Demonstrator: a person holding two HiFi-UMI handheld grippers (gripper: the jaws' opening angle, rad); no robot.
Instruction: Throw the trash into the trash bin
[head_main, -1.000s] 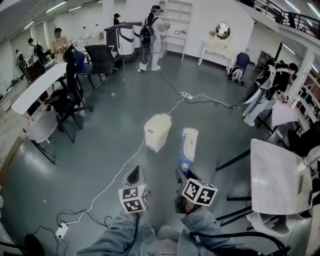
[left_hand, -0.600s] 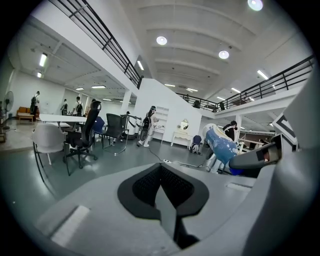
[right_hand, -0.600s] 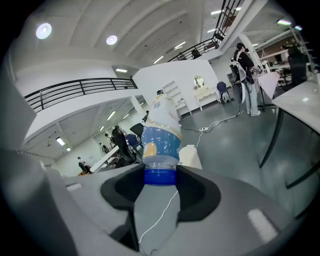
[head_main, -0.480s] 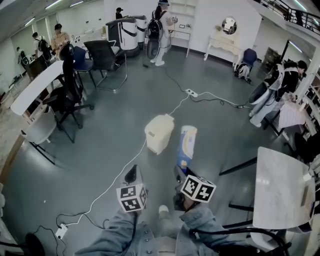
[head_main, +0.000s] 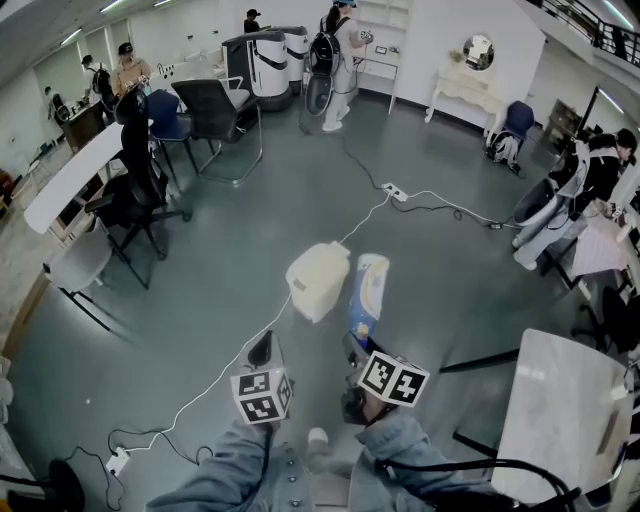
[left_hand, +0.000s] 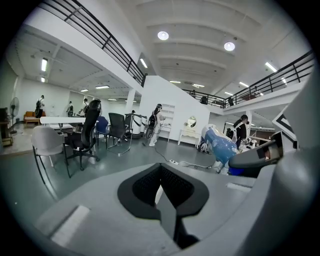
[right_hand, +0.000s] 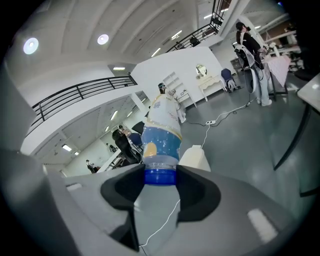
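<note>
A cream trash bin (head_main: 318, 280) with a closed lid stands on the grey floor just ahead of both grippers. My right gripper (head_main: 357, 347) is shut on the blue cap end of a blue and white plastic bottle (head_main: 368, 295), which sticks out forward beside the bin's right side. In the right gripper view the bottle (right_hand: 161, 137) rises from between the jaws of my right gripper (right_hand: 160, 182), with the bin (right_hand: 196, 159) just behind it. My left gripper (head_main: 265, 350) is shut and empty, to the left of the bottle. In the left gripper view its pads (left_hand: 150, 185) meet, and the bottle (left_hand: 220, 145) shows at the right.
A white cable (head_main: 225, 367) runs across the floor past the bin to a power strip (head_main: 397, 192). Office chairs (head_main: 135, 200) and a long white table (head_main: 70, 175) stand at the left, a marble-topped table (head_main: 550, 410) at the right. Several people stand far back and at the right.
Both grippers and the held bottle have moved forward towards the bin, which now lies closer to them. The right jaws have kept their hold on the bottle.
</note>
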